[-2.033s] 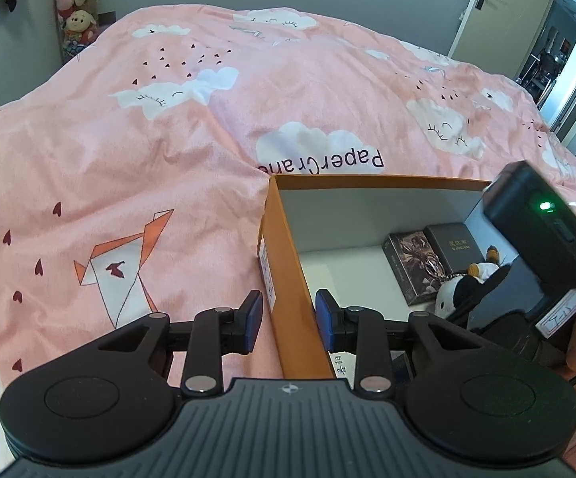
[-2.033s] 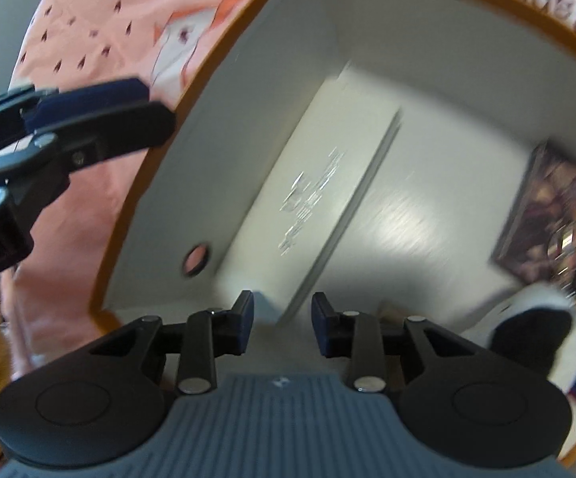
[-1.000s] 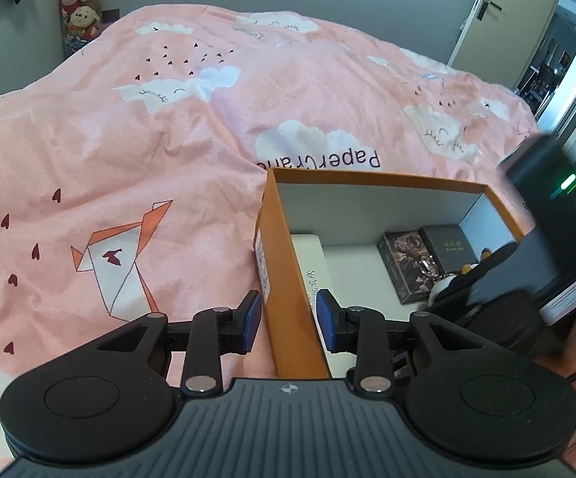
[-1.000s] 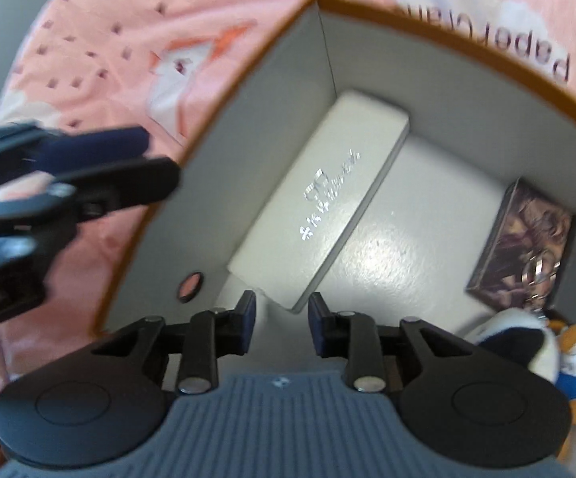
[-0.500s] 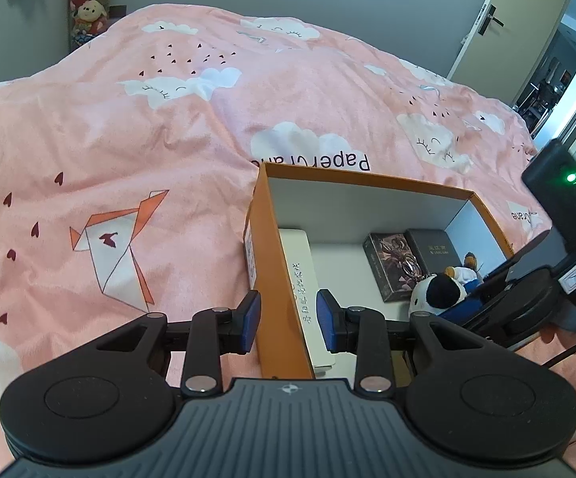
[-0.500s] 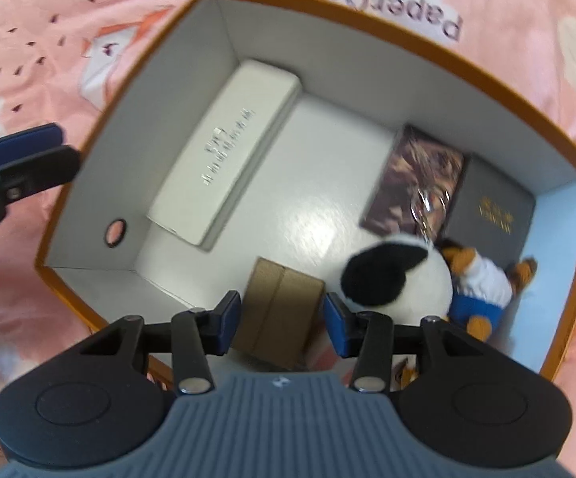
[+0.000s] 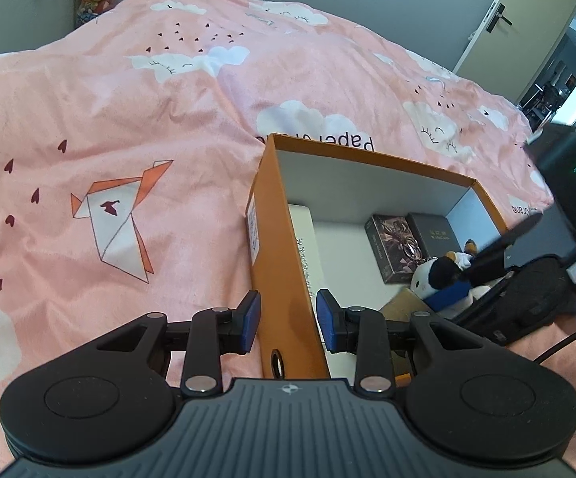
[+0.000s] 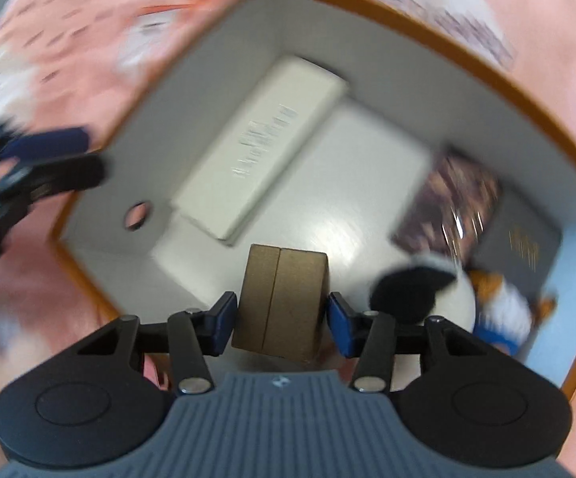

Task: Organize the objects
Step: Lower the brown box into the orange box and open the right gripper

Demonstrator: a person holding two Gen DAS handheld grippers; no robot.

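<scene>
So: my left gripper (image 7: 287, 320) jaws pinch the orange box (image 7: 278, 247) wall; right gripper (image 8: 280, 316) jaws half-spread, flanking the brown carton (image 8: 282, 302), contact unclear.

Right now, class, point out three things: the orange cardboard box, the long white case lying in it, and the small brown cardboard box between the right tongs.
Orange cardboard box (image 7: 284, 275): left wrist view, outer side wall.
Long white case (image 8: 264, 151): right wrist view, top face.
Small brown cardboard box (image 8: 280, 302): right wrist view, front face.
</scene>
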